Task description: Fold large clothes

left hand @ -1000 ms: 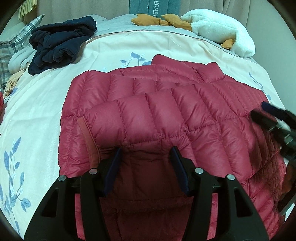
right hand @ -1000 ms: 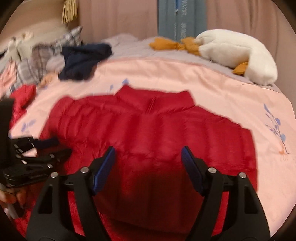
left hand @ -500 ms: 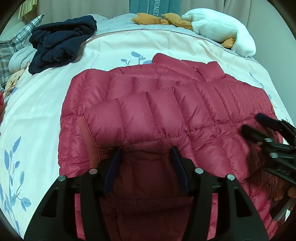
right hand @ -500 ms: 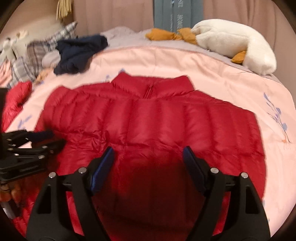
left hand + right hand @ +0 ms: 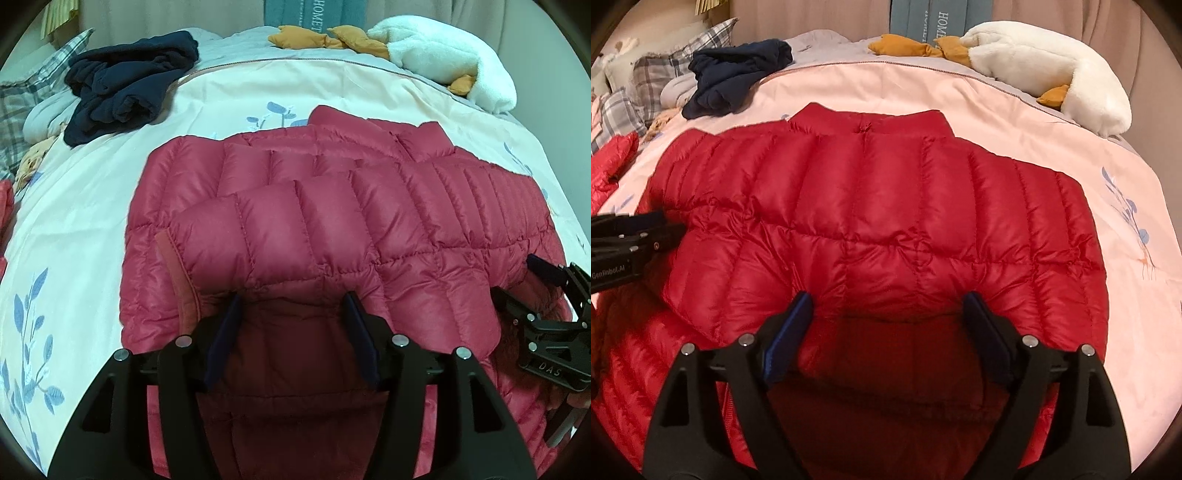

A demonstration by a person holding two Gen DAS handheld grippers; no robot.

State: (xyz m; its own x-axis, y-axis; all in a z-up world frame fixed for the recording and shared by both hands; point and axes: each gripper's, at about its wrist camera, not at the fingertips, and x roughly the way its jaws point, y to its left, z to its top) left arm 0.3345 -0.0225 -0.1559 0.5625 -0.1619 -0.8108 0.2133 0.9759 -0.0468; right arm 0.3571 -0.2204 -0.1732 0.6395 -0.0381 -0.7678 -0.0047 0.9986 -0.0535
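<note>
The left gripper (image 5: 291,302) hangs low over the near hem of the red jacket (image 5: 332,229), its jaws parted, with quilted fabric lying between them; whether the pads press on it cannot be told. The right gripper (image 5: 886,306) hovers over the same near part of the jacket, further to the right; its jaws have just been opening and stand wide apart, with jacket cloth below and between them but no pinch showing. Each gripper appears at the edge of the other's view.

The jacket lies flat on the bed (image 5: 1034,125), near its front edge, collar (image 5: 868,118) pointing to the far side. One sleeve is folded across the body, its cuff (image 5: 177,280) near the jacket's left edge.

Further back, at the far left of the bed, a dark blue garment (image 5: 125,88) lies crumpled beside plaid pillows (image 5: 657,74). At the far right edge lies a white plush toy (image 5: 1052,74) with orange parts.
</note>
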